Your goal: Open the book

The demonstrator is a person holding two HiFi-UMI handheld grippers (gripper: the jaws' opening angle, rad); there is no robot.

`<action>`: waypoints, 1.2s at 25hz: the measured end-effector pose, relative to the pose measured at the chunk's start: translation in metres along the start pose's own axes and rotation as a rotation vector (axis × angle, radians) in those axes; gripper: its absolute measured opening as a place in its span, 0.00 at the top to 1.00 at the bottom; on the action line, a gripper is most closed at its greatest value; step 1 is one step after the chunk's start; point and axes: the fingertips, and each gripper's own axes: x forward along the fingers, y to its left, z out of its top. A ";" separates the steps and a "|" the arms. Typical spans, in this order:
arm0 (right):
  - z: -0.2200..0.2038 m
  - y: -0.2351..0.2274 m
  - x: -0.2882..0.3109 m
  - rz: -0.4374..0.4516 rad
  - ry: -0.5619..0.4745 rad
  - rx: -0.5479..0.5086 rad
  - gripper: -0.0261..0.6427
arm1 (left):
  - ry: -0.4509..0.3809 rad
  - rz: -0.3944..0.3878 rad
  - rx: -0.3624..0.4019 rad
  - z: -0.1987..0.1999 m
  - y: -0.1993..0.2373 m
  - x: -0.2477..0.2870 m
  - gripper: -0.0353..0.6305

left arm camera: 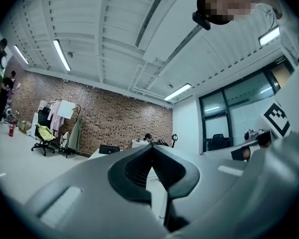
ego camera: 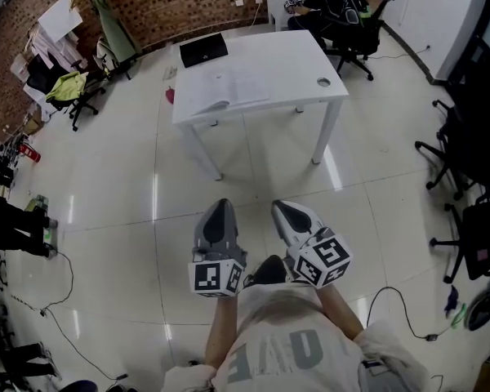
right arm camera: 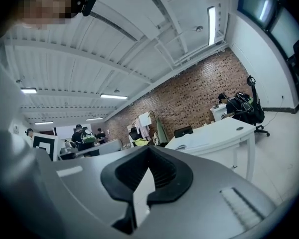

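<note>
Standing on a glossy pale tiled floor (ego camera: pixel 106 219), a person holds both grippers close in front of the body, side by side and roughly level, pointing toward a white counter (ego camera: pixel 286 55) that stands well apart from them across the floor. The left gripper (ego camera: pixel 220 212) is clenched: in its own view the two dark padded jaws meet tip to tip with nothing between them. The right gripper (ego camera: pixel 286 212) is clenched too, its jaws pressed together at the tips and empty. Each carries its cube of black-and-white square markers at the rear, nearest the person. The book (ego camera: pixel 224 92) lies flat on the counter, toward the left front part as the head view shows it. Its pale pages face up so that it looks spread open, though the detail is too small to be sure, and neither gripper is near it. Behind the book, at the counter's far left corner, sits a flat black object (ego camera: pixel 203 50), and a small round fitting (ego camera: pixel 323 81) shows near the right front corner. Beyond the counter a seated person (ego camera: pixel 327 2) occupies a dark chair at a second desk near a brick wall (ego camera: pixel 188 2). A chair draped with a yellow-green garment (ego camera: pixel 65 86) stands at the left, and black office chairs (ego camera: pixel 465 145) line the right side.
</note>
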 end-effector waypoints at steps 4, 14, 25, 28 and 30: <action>-0.010 -0.011 0.016 -0.016 0.019 0.033 0.96 | 0.014 0.021 -0.010 -0.010 0.021 0.009 0.92; 0.009 -0.096 0.128 -0.027 0.007 0.017 0.95 | 0.024 0.049 -0.055 -0.049 0.092 0.132 0.92; 0.097 -0.186 0.346 -0.049 -0.041 -0.049 0.95 | 0.029 -0.018 -0.057 -0.038 0.216 0.338 0.92; 0.104 -0.211 0.380 -0.084 -0.037 -0.051 0.96 | 0.032 -0.081 -0.051 -0.039 0.230 0.388 0.92; 0.107 -0.228 0.393 -0.103 -0.027 -0.037 0.95 | 0.042 -0.099 -0.058 -0.041 0.236 0.416 0.92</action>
